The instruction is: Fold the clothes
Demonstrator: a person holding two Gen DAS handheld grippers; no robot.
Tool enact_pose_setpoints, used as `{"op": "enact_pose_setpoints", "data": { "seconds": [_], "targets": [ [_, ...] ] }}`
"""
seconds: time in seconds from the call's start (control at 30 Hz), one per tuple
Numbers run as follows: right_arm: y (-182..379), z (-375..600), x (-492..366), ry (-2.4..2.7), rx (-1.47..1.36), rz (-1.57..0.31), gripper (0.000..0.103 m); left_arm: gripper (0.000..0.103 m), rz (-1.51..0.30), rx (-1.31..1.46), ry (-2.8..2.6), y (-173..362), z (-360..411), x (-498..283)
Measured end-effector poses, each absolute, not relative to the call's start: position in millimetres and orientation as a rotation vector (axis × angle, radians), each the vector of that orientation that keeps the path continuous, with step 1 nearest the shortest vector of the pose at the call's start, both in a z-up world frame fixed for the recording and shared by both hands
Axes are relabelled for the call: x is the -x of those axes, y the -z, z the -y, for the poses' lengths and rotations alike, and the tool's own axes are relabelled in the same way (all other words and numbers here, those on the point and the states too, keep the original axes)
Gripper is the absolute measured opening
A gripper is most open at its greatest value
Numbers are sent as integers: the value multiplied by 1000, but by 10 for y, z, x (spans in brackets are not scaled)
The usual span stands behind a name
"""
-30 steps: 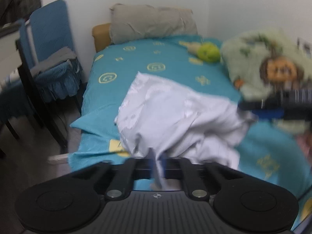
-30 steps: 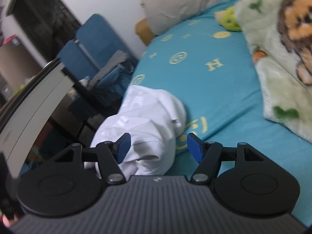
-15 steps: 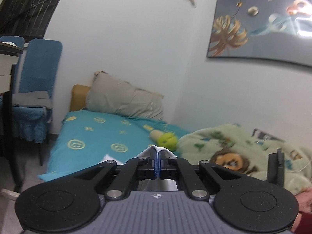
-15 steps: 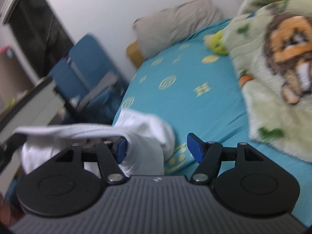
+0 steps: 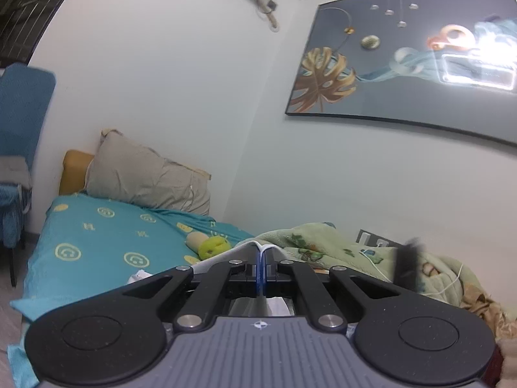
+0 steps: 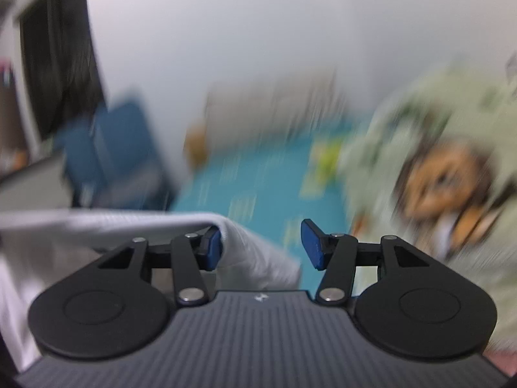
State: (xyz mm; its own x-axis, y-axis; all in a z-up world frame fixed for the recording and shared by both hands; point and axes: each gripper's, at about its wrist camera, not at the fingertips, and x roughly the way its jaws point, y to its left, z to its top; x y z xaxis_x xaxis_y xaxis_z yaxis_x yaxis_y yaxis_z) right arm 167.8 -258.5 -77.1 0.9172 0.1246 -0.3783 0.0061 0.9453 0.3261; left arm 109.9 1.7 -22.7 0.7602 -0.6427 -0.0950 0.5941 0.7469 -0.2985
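Note:
My left gripper (image 5: 260, 266) is shut on a fold of the white garment (image 5: 255, 245), held up above the bed; most of the cloth hangs hidden below the gripper body. In the blurred right wrist view the same white garment (image 6: 252, 252) stretches taut from the left and drapes over the left blue fingertip (image 6: 213, 248). My right gripper (image 6: 262, 248) is open, its jaws wide apart, with the cloth lying between them but not pinched. The right gripper's dark blurred shape (image 5: 407, 263) shows at the right of the left wrist view.
The bed has a teal sheet (image 5: 97, 239), a grey pillow (image 5: 145, 177) at the head, a yellow-green plush toy (image 5: 213, 247) and a green lion blanket (image 5: 339, 245) on the right. A blue chair (image 5: 19, 123) stands left. A picture (image 5: 404, 58) hangs on the wall.
My left gripper has lifted the white garment off the bed and tilted up toward the wall. My right gripper has swung upward fast; the cloth now stretches across its left finger.

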Motion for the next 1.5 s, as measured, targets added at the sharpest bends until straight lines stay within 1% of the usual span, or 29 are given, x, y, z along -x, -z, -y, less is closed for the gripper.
{"op": "enact_pose_setpoints", "data": {
  "seconds": [0.03,0.07,0.1,0.13,0.17,0.2,0.3,0.47,0.53,0.6,0.67,0.8,0.83,0.9,0.93,1.0,1.1,1.13,1.23,1.27,1.3,1.37,1.4,1.5],
  "targets": [
    [858,2576,-1754,-86,-337,-468,54,1,-210,263,669,235,-19,-1138],
    [946,2566,-1830,-111,-344,-528,45,1,-224,267,655,239,-26,-1179],
    [996,2561,-1882,-128,-347,-565,36,1,-242,268,640,249,-38,-1220],
    [945,2568,-1868,-128,-338,-537,18,1,-262,269,624,267,-51,-1261],
    [894,2574,-1855,-128,-328,-509,13,1,-282,269,607,285,-65,-1302],
    [841,2589,-1835,-130,-326,-479,11,2,-306,268,591,306,-80,-1345],
    [679,2707,-1736,-150,-378,-370,10,3,-388,259,545,383,-127,-1476],
    [618,2873,-1717,-160,-464,-352,10,11,-522,174,494,555,-79,-1607],
    [627,2885,-1712,-156,-479,-359,10,17,-540,120,488,595,-32,-1554],
    [633,2896,-1708,-156,-494,-365,10,25,-538,64,481,590,0,-1471],
    [637,2908,-1703,-159,-507,-372,10,43,-530,13,482,569,39,-1376],
    [662,2934,-1713,-159,-528,-391,10,49,-462,-75,565,414,212,-1038],
    [675,2944,-1727,-158,-532,-400,10,52,-429,-109,582,403,278,-919],
    [707,2958,-1753,-158,-541,-428,10,53,-341,-212,604,432,447,-680],
    [725,2962,-1765,-161,-546,-444,10,56,-321,-267,630,466,533,-611],
    [759,2987,-1777,-166,-569,-457,10,57,-347,-359,650,577,690,-598],
    [771,3009,-1749,-171,-593,-458,10,54,-422,-509,558,830,857,-728],
    [771,3015,-1741,-171,-598,-455,10,51,-441,-570,503,917,887,-772],
    [754,3031,-1716,-169,-610,-446,10,48,-432,-757,396,1139,931,-795],
    [744,3031,-1708,-170,-610,-443,10,39,-431,-790,386,1183,933,-793],
    [737,3030,-1701,-170,-610,-440,10,32,-435,-785,397,1187,918,-788],
    [731,3025,-1686,-166,-611,-434,10,7,-430,-758,406,1163,882,-772],
    [729,3023,-1683,-163,-610,-434,10,3,-411,-735,397,1125,848,-763],
    [735,3025,-1672,-149,-600,-438,10,3,-344,-610,379,936,690,-752]
  ]
}}
